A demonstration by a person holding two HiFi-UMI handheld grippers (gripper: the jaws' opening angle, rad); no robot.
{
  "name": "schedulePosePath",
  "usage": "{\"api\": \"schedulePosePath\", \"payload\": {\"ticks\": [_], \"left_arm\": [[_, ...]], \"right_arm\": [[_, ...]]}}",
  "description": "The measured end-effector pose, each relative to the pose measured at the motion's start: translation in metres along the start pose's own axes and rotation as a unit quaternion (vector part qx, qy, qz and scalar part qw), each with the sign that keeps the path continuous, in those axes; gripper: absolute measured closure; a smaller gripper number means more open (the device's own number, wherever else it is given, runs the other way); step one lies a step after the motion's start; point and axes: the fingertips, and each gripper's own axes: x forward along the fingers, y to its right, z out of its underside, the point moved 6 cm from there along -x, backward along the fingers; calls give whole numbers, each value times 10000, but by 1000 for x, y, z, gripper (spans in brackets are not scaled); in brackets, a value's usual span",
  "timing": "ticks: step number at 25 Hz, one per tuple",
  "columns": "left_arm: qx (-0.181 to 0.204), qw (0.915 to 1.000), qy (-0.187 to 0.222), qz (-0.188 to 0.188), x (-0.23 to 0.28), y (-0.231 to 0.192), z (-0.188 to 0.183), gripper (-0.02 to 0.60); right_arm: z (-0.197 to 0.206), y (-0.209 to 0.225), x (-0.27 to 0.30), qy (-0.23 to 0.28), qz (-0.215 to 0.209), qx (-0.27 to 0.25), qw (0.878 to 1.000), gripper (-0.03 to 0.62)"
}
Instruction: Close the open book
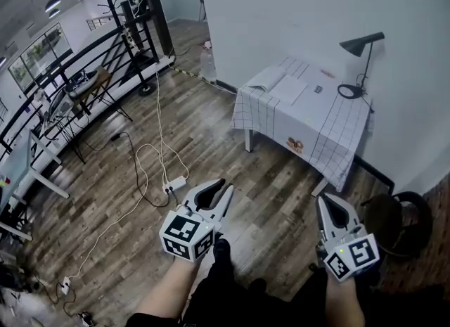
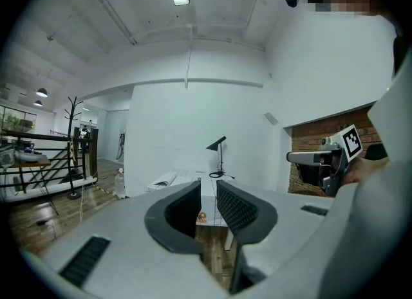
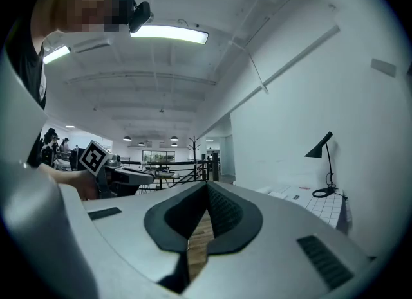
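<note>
White checked cloth draped over the surface [image 1: 330, 118], soft folds at the corners. Open book [image 1: 278, 83] lying flat near its far-left end, pale pages gently humped. Approach step, by the look of it: both tools well short, out over the glossy plank floor [image 1: 211, 143]. Left tool [image 1: 219, 190] parted slightly, empty. Right tool [image 1: 325, 202] pinched closed, empty. Next, probably: closing in, catching one cover's edge, folding it across.
</note>
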Motion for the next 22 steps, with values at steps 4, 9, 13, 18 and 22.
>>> {"api": "schedulePosePath", "payload": {"ticks": [4,9,13,18,22], "left_arm": [[-95,10000,17,-2,21,-46,4,499],[-92,9998,49,147,57,-125,-1,499],[-55,9997,57,237,76,-199,-16,499],[16,9992,67,399,98,-274,-32,499],[-1,9983,-9,580,119,-312,-30,499]], "right_arm": [[10,-3,50,-157,-20,-128,9998,591],[11,-8,143,-155,-2,-116,9998,591],[2,-23,220,-132,7,-124,9998,591],[-5,-36,293,-102,131,-126,9998,591],[1,-37,332,-168,274,-47,9995,591]]}}
